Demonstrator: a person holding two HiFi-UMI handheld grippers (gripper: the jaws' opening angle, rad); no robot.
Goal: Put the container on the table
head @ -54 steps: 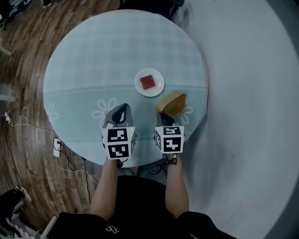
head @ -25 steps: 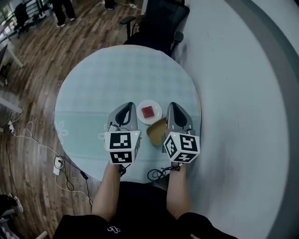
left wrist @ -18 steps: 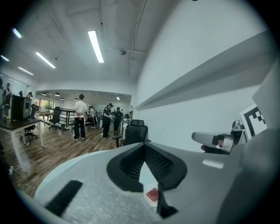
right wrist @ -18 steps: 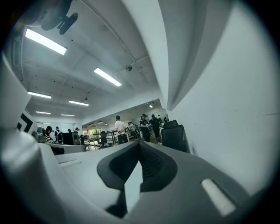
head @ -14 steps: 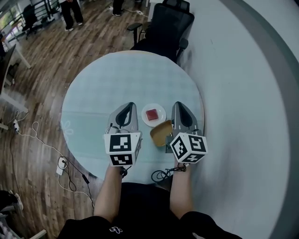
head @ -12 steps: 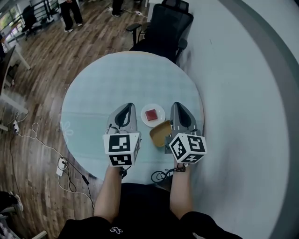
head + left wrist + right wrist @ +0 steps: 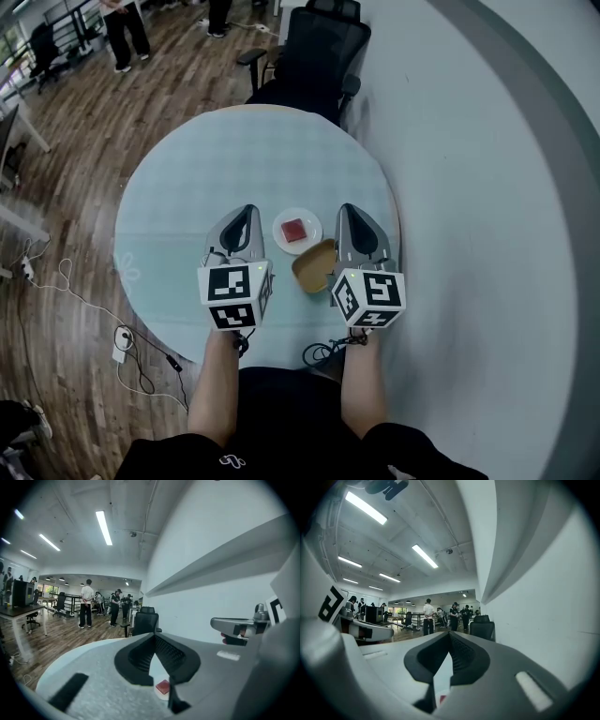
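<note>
A tan open container lies on the round table with its pale blue cloth, near the front edge. It sits between my two grippers, close beside the right one. Just beyond it a white plate holds a red cube. The left gripper and the right gripper hover high above the table, side by side and apart from the container. Both are shut with nothing held. In the left gripper view the shut tips stand over the red cube. The right gripper shows no container.
A black office chair stands at the table's far side, next to the curved white wall. Cables trail over the wood floor at left. People stand far off in the room.
Both grippers have risen toward the camera. The container was ahead of the right gripper; it now lies between the two. Over the last half second the view has only shifted slightly.
</note>
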